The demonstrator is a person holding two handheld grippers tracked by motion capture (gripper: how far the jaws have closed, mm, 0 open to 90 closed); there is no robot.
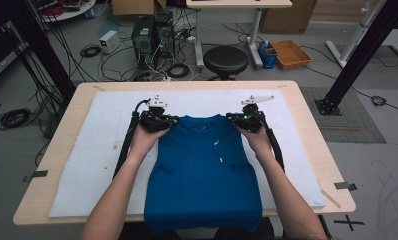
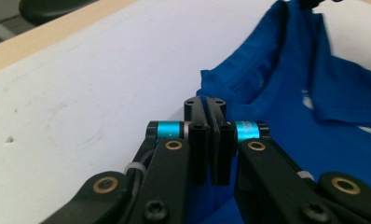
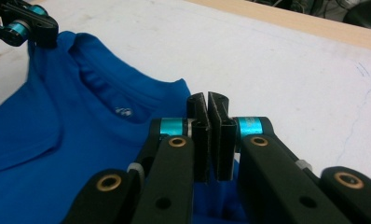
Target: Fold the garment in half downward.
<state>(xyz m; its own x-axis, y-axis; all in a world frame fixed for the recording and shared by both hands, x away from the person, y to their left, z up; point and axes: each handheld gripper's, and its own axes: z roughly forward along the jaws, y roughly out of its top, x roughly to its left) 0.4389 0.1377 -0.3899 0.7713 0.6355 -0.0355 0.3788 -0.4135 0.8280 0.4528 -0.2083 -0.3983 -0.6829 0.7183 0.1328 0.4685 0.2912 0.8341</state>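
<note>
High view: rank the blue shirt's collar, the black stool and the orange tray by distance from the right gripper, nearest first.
From the right gripper, shut on the shirt's shoulder:
1. Collar, just to its left on the table.
2. Stool, on the floor beyond the table's far edge.
3. Tray, farther back on the floor, to the right of the stool.

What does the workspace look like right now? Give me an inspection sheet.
Surface: wooden table covered by a white mat.
Job's things: blue T-shirt, sleeves folded in, collar away from the person, hem hanging over the near edge.
Clutter: nothing seen on the mat.
Grippers: left gripper shut on the T-shirt's left shoulder; right gripper shut on its right shoulder.
Cables: a black cable trails from each gripper along the forearm.
Surroundings: black stool, computer towers, floor wiring, orange tray, cardboard boxes.
</note>
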